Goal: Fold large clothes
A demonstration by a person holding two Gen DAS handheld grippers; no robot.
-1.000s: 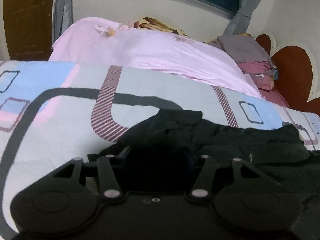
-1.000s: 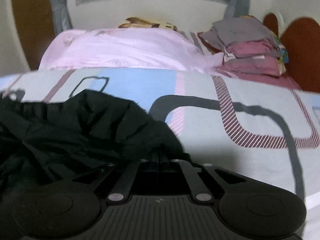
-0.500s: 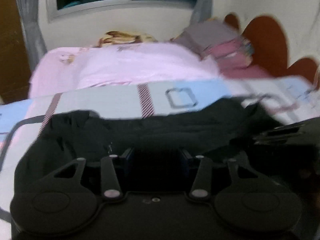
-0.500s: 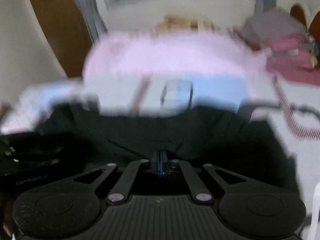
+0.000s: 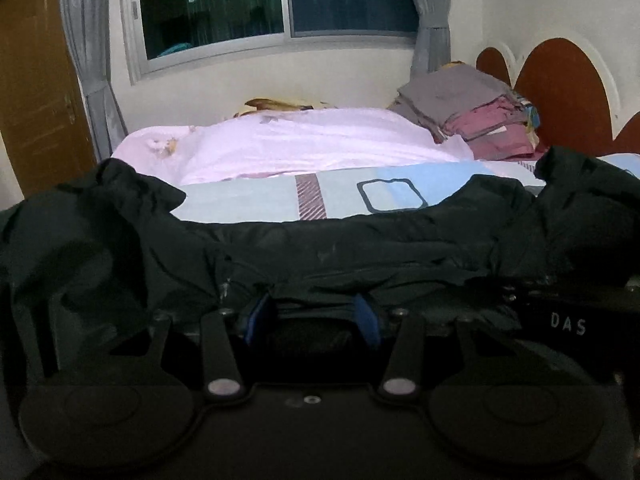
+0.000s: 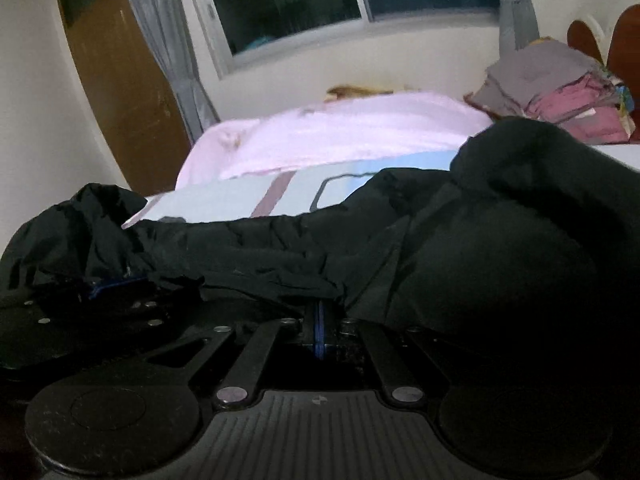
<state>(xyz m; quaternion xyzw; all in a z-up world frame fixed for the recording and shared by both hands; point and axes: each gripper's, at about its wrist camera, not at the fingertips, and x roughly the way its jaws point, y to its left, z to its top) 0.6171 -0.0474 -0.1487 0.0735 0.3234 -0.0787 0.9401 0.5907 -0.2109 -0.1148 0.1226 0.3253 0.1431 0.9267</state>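
The black jacket (image 5: 360, 248) lies bunched across the bed (image 5: 256, 200), pink quilt (image 5: 304, 140) at twelve o'clock. The right gripper (image 6: 319, 316) is clamped tight on its hem. The left gripper (image 5: 312, 312), jaws partway apart, has just been closing, with fabric draped between them.

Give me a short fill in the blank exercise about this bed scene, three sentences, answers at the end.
1. The garment spread across the bed is ____ in colour.
2. The folded clothes stack sits beside the ____ blanket.
3. The right tool has its jaws ____ on the garment.

Answers: black; pink; shut
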